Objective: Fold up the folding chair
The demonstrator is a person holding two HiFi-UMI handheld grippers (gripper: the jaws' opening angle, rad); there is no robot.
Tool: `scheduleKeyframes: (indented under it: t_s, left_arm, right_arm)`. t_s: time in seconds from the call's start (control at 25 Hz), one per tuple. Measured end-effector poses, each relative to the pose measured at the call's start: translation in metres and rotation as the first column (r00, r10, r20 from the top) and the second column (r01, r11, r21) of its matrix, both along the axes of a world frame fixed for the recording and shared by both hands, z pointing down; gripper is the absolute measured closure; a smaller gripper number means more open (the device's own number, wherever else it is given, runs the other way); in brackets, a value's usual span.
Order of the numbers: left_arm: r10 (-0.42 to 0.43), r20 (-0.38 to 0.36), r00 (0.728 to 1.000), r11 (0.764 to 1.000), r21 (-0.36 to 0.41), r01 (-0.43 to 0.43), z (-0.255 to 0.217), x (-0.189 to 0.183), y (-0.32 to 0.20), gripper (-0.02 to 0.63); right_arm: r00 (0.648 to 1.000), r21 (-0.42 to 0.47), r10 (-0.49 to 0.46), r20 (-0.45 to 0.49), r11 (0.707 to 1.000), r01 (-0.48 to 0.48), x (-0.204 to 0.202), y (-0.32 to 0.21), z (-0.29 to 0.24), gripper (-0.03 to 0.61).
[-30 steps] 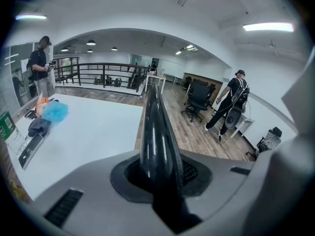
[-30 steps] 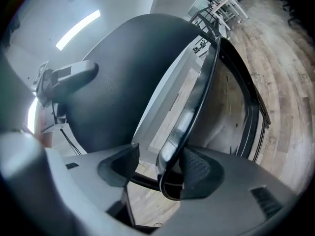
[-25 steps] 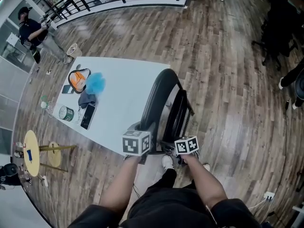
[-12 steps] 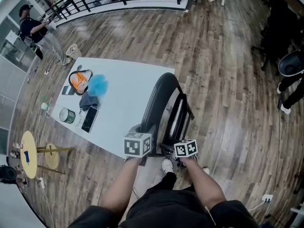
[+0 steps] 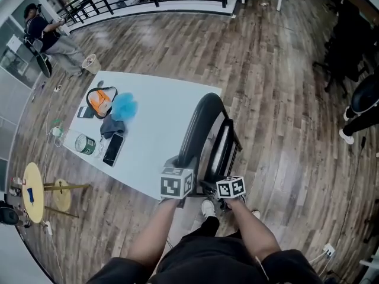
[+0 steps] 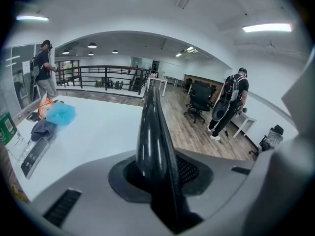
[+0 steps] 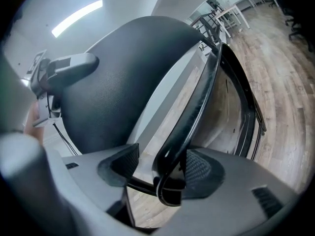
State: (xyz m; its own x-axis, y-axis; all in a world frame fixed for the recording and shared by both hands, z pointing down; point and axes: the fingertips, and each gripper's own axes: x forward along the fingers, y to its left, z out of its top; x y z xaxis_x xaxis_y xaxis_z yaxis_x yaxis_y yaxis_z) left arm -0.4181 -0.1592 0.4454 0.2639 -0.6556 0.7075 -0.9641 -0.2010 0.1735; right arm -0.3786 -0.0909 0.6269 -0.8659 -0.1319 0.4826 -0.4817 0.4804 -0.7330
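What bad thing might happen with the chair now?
The right gripper has its jaws apart round the edge of the seat, so it might slip out. The left gripper pinches only the thin rim of the back, which might twist free. The chair stands right beside the table and might bump it.

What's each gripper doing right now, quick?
Left gripper: shut on the chair back.
Right gripper: open, seat edge between its jaws, gap at one pad.
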Motion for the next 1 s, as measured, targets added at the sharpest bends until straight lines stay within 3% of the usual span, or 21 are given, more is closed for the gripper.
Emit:
scheduleKeyframes:
  t_s: [0.12,0.24,0.32,0.4,0.48,0.52,0.64,0.76,0.8,0.84,1.0]
  left_arm:
    - [0.000,0.012,1.000,0.999,0.040,-0.001,-0.004,-0.003,0.002,0.503]
    - [0.028,0.099,0.995,0.994,0.102,-0.038,-0.016,-0.013,0.012,0.388]
    - [0.051,0.149,0.988,0.984,0.161,-0.075,-0.032,-0.018,0.025,0.379]
    - [0.051,0.153,0.987,0.964,0.249,-0.089,-0.054,-0.019,0.040,0.380]
    - [0.047,0.093,0.995,0.936,0.344,-0.076,-0.075,-0.011,0.051,0.401]
    - [0.049,0.050,0.998,0.922,0.382,-0.064,-0.082,-0.005,0.055,0.442]
    - [0.075,-0.065,0.995,0.890,0.455,-0.038,-0.097,0.027,0.068,0.571]
    - [0.122,-0.115,0.986,0.856,0.514,-0.046,-0.114,0.076,0.084,0.606]
    - [0.145,-0.122,0.982,0.848,0.526,-0.060,-0.118,0.096,0.092,0.607]
    - [0.170,-0.128,0.977,0.842,0.534,-0.077,-0.121,0.116,0.101,0.607]
    - [0.262,-0.153,0.953,0.820,0.556,-0.136,-0.129,0.191,0.153,0.607]
  right_arm:
    - [0.998,0.066,0.014,-0.062,0.998,-0.010,0.006,0.000,0.002,0.307]
    - [0.988,0.148,0.114,-0.108,0.984,-0.097,0.028,-0.013,-0.009,0.306]
    - [0.977,0.216,0.185,-0.108,0.963,-0.159,0.046,-0.019,-0.029,0.306]
    - [0.960,0.330,0.255,-0.113,0.921,-0.205,0.069,-0.020,-0.057,0.307]
    - [0.936,0.473,0.329,-0.124,0.849,-0.236,0.098,-0.021,-0.089,0.307]
    - [0.921,0.535,0.370,-0.123,0.807,-0.252,0.113,-0.020,-0.105,0.307]
    - [0.862,0.619,0.505,-0.029,0.686,-0.381,0.162,-0.007,-0.165,0.348]
    - [0.790,0.698,0.609,0.066,0.538,-0.473,0.210,0.015,-0.229,0.485]
    - [0.775,0.733,0.628,0.075,0.492,-0.470,0.225,0.025,-0.245,0.542]
    - [0.763,0.767,0.641,0.079,0.450,-0.457,0.239,0.037,-0.259,0.558]
    - [0.710,0.886,0.702,0.061,0.290,-0.363,0.292,0.098,-0.300,0.563]
